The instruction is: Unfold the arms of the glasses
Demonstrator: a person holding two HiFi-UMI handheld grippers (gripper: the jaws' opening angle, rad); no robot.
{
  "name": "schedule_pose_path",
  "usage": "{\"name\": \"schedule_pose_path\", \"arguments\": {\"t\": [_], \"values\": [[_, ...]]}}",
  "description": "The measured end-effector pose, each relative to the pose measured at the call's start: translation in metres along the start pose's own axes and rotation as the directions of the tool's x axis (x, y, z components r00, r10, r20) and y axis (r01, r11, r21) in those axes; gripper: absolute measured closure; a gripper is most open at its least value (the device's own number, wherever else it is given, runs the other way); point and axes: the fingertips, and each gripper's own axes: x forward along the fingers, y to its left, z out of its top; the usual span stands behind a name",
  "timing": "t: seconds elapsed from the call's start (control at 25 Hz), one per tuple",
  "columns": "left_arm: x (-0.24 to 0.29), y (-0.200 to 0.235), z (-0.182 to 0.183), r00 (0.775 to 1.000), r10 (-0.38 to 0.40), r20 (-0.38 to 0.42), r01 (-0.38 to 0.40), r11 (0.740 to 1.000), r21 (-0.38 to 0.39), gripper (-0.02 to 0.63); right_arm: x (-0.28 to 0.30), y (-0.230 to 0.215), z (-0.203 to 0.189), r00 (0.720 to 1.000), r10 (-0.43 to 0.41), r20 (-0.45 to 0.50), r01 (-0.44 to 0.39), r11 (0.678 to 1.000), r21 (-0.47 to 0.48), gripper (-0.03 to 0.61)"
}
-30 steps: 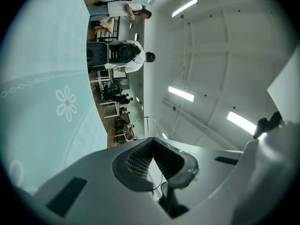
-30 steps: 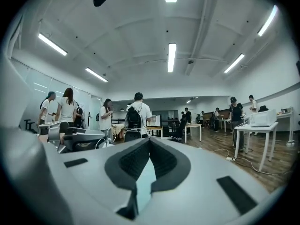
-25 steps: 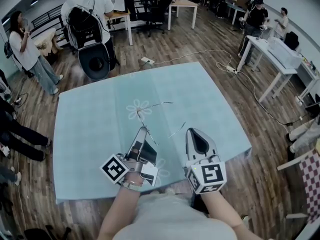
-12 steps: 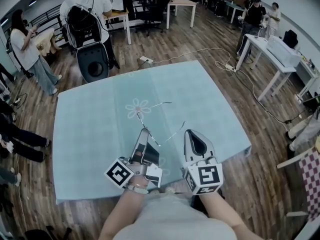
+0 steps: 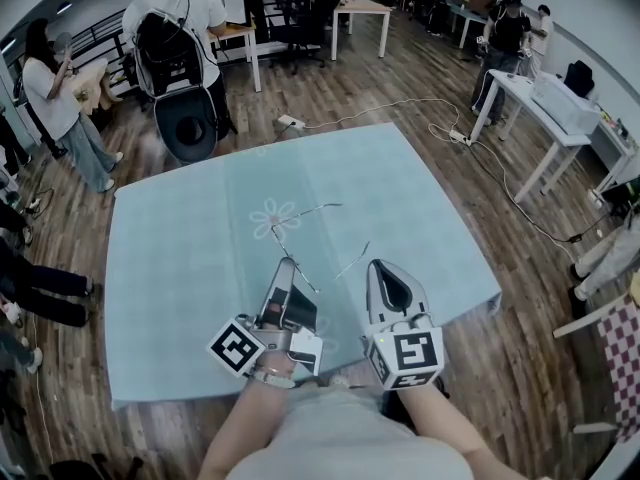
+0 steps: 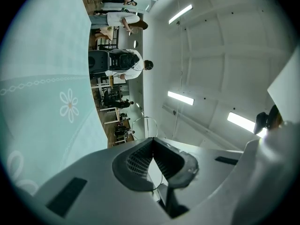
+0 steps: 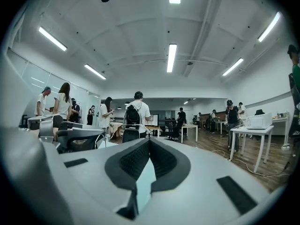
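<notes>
Teal tablecloth lies bare around the wire glasses, mid-table and well clear of every edge. Our left gripper is clamped on their thin wire. Our right gripper is closed on nothing, nearer the front edge.

No legible text, numbers or brand marks in any view. Left marker cube and right marker cube carry only black-and-white square patterns, no lettering.

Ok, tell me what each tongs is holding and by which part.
Left tongs pinch the glasses by the thin wire frame beside a lens rim. Right tongs are shut on nothing.
</notes>
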Motion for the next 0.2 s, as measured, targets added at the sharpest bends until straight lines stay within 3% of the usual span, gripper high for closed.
{"name": "schedule_pose_path", "arguments": {"t": [0.2], "values": [[-0.0013, -0.0008, 0.0001, 1.0, -0.001, 0.002, 0.001, 1.0, 0.0, 0.604, -0.0013, -0.0002, -0.0009, 1.0, -0.004, -0.002, 0.004, 1.0, -0.005, 0.571]]}}
